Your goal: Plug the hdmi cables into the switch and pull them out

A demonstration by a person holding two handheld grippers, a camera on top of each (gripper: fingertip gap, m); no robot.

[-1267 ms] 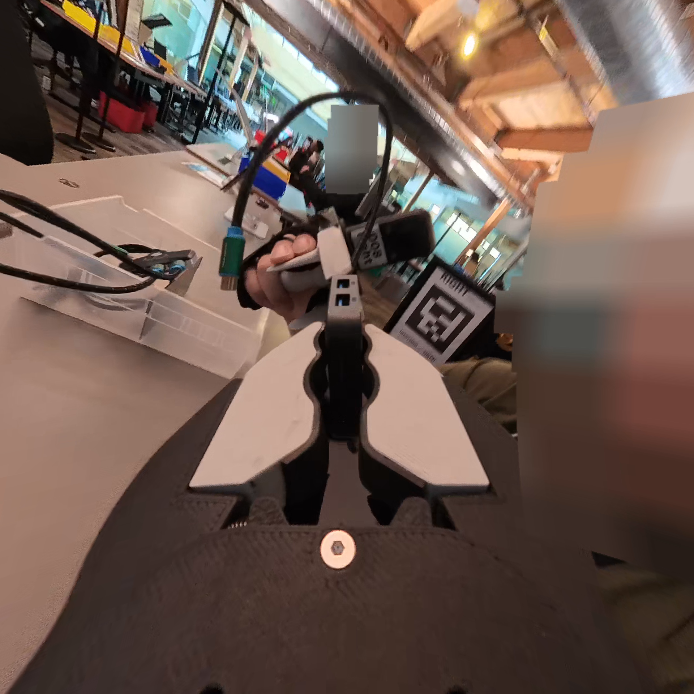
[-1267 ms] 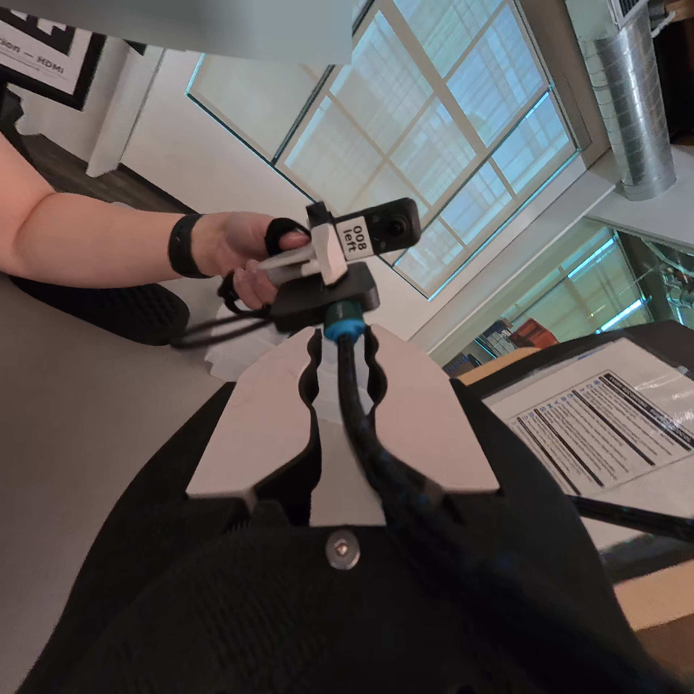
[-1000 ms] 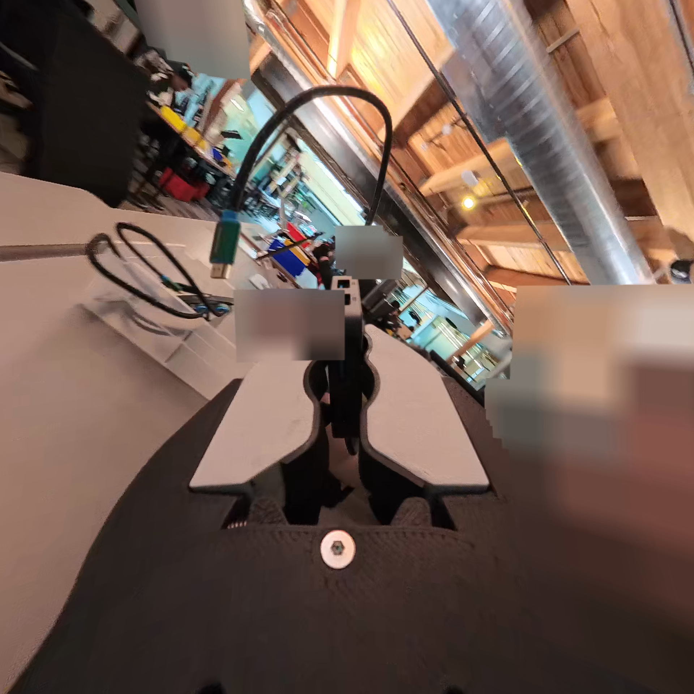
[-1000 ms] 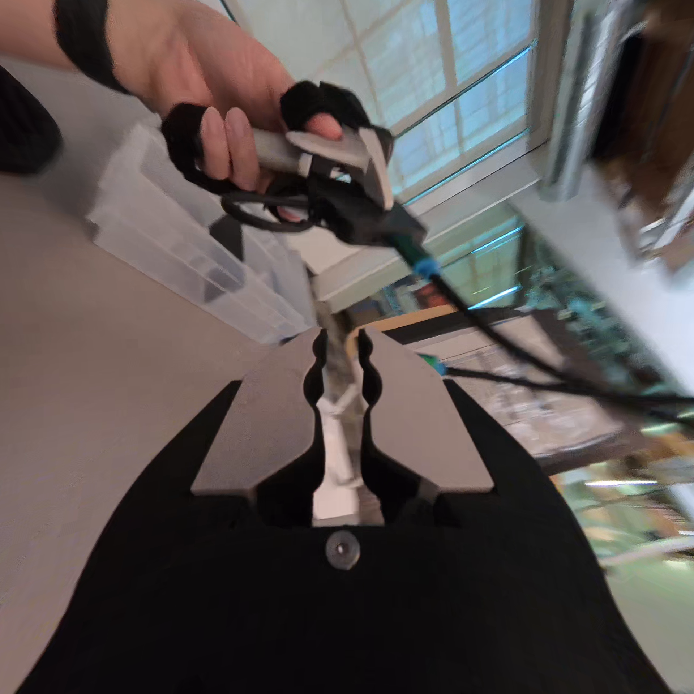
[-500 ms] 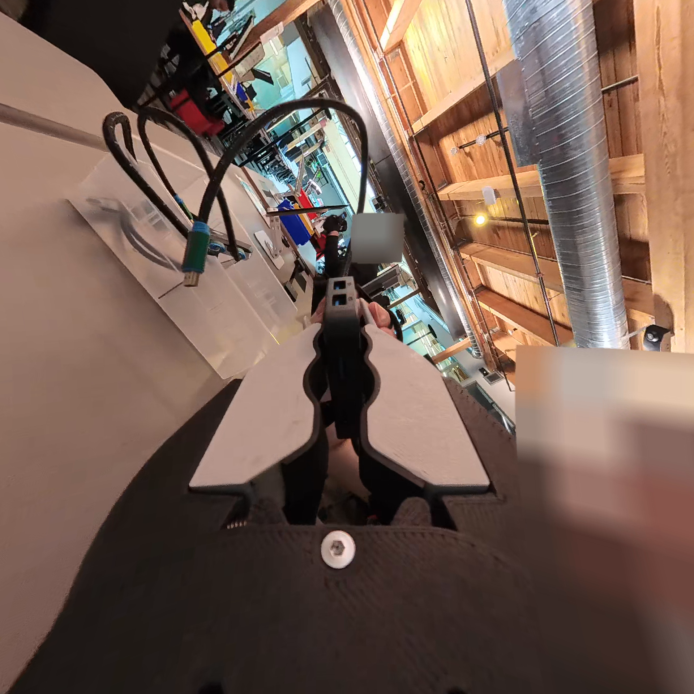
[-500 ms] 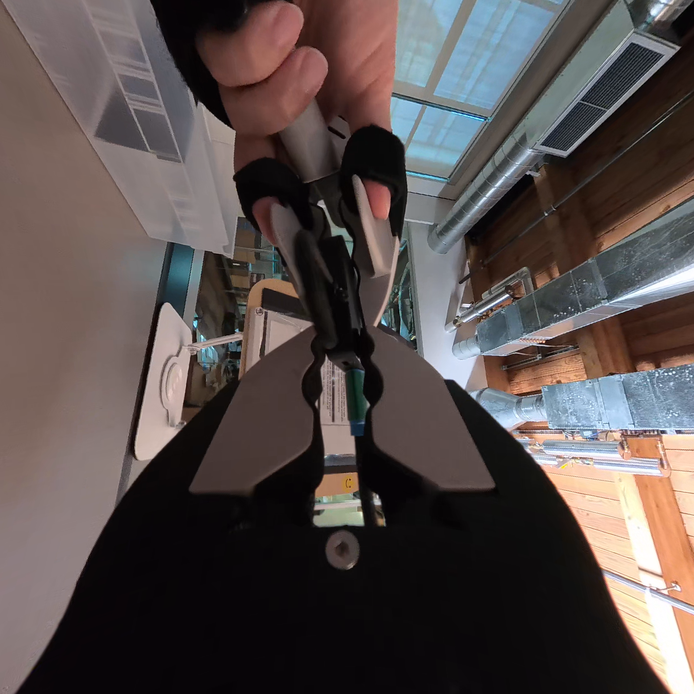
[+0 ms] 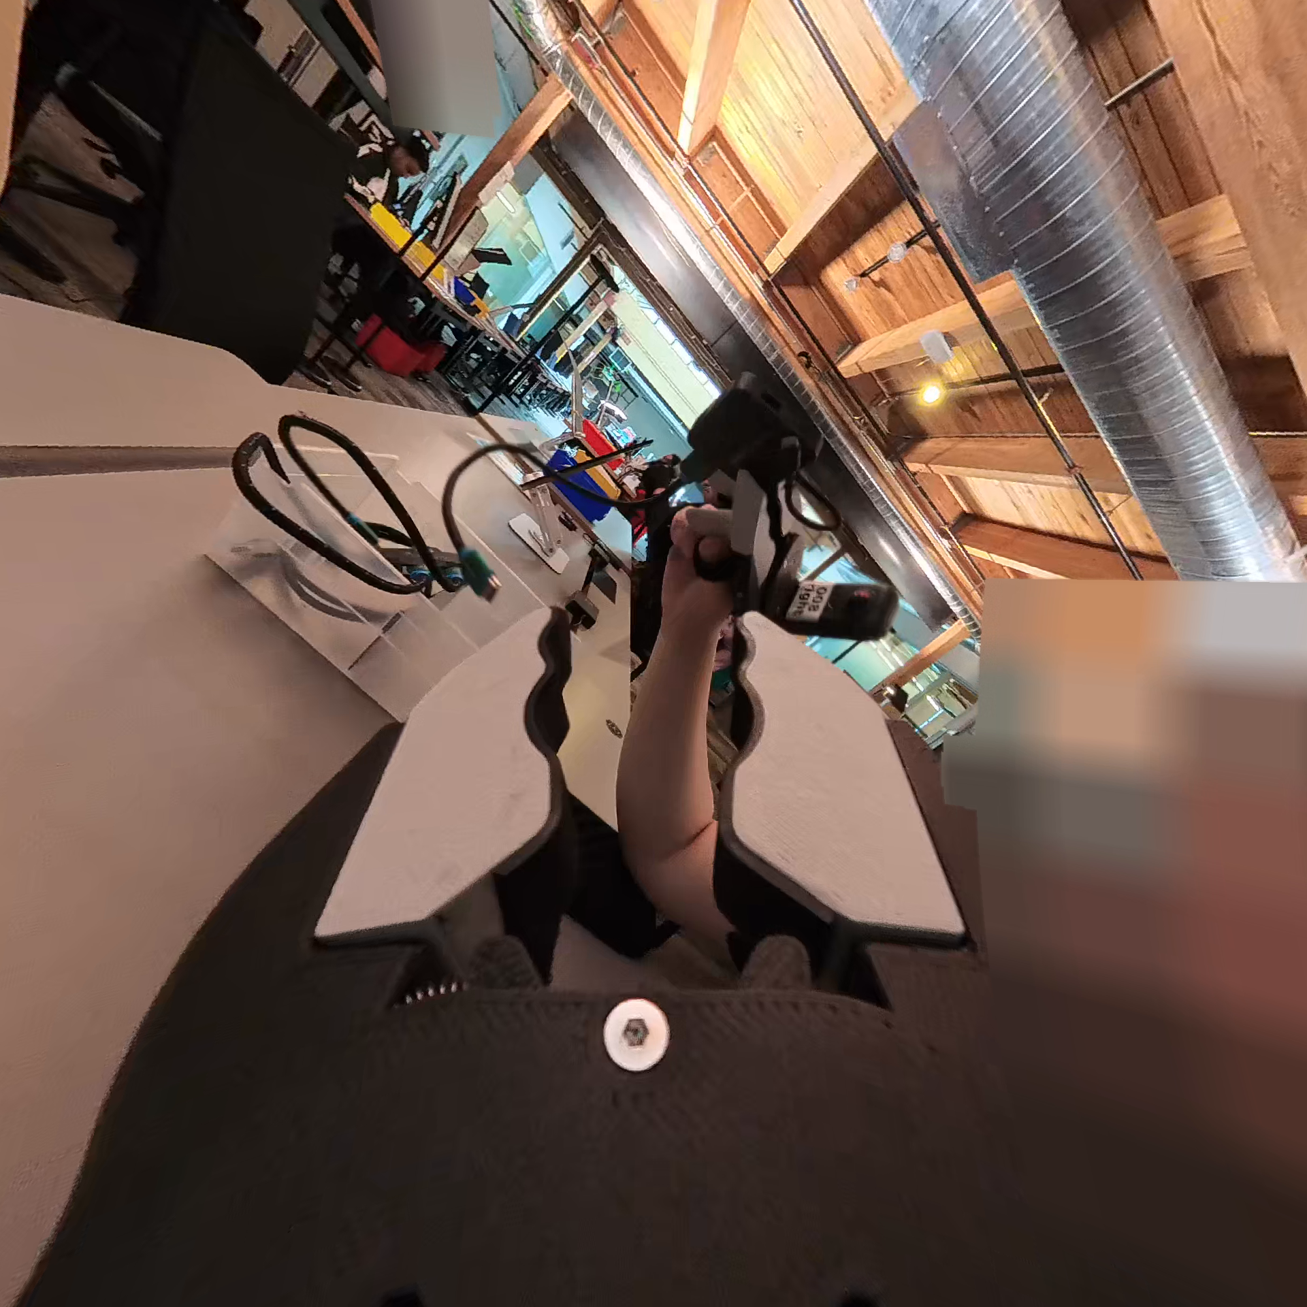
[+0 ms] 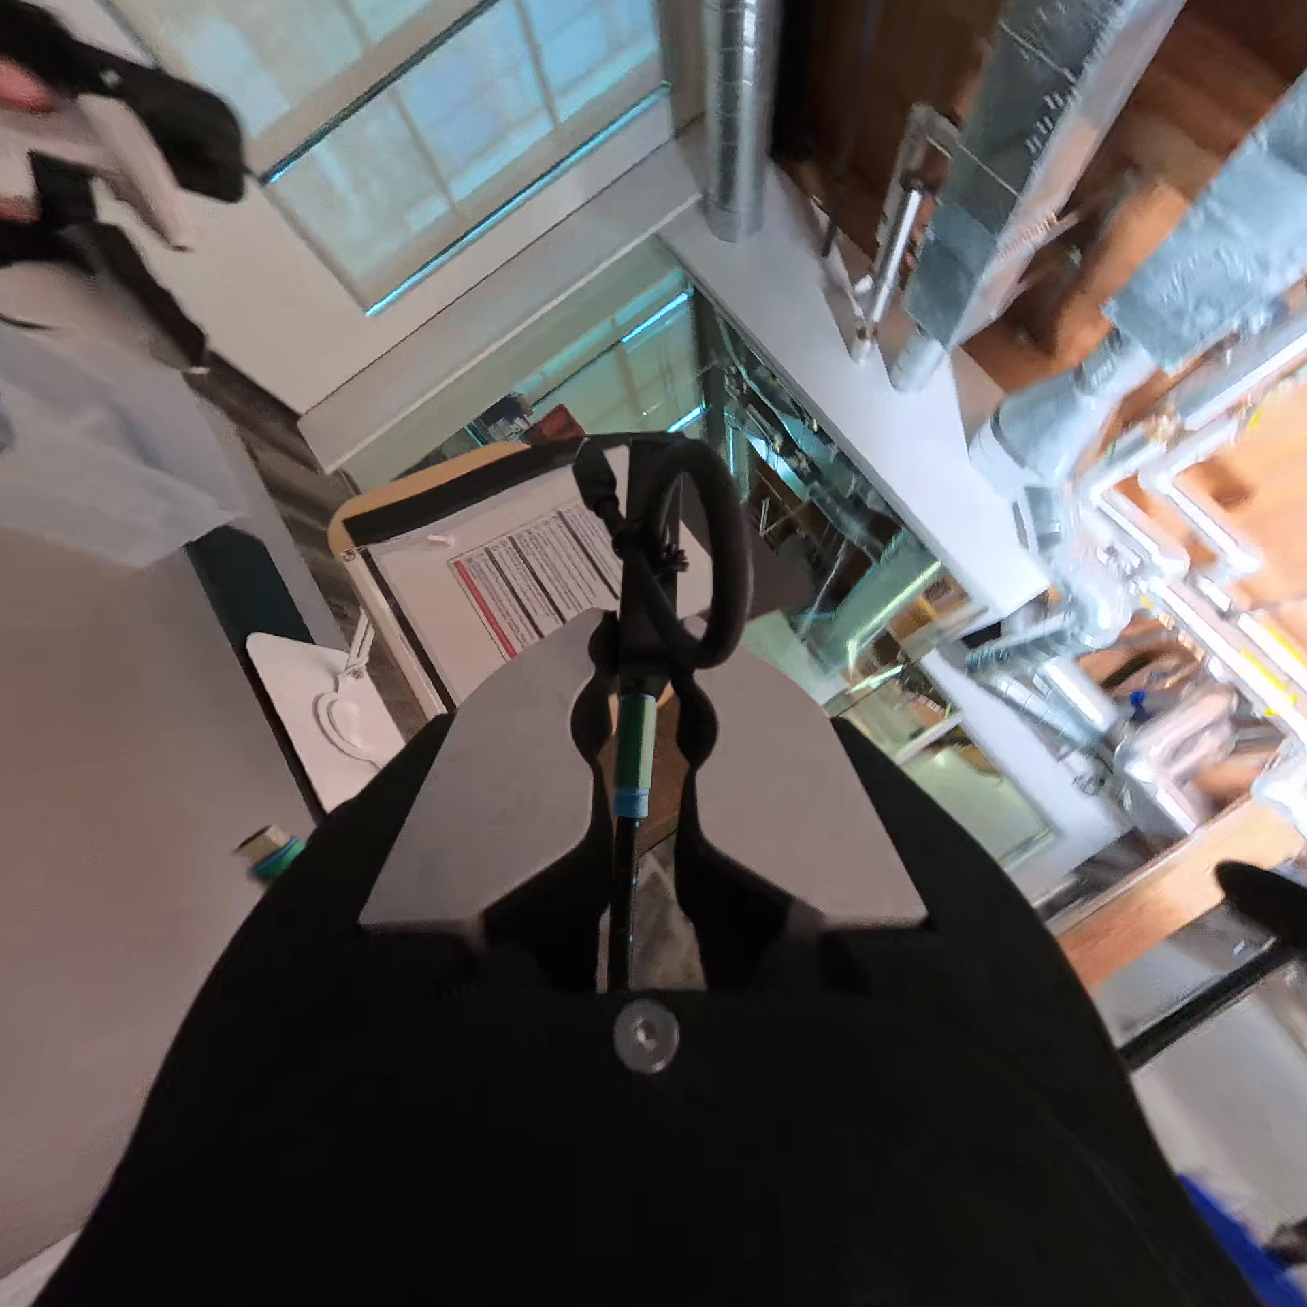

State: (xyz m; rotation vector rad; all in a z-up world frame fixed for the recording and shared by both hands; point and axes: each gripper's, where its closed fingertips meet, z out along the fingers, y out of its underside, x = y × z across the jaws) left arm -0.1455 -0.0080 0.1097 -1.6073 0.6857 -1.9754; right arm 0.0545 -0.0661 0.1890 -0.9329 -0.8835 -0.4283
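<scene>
Beside the bench [image 7: 127, 707], the empty left claw [image 7: 647, 658] gapes while the right claw [image 8: 640, 668] clamps the switch [image 8: 636, 622], its plugged cable [image 8: 626, 849] trailing lengthwise between the fingers.

Both cams sit just behind their own 2 fingers, looking forward along them, both rolled hard and pitched up.

Left wrist view: tilted about a quarter turn; table [image 7: 106, 707] falls down the left edge, timber ceiling and round duct [image 7: 1103, 297] upper right. The right gripper [image 7: 742, 438] sits mid-distance, dead ahead.

Right wrist view: blurred, aimed at the windows [image 8: 438, 141] and ceiling ducting. Close range: a green-collared hdmi plug [image 8: 633, 750] lies right between its fingers.

Overlap: the table, and the white stand [image 7: 541, 534] [image 8: 318, 707] resting on it.
</scene>
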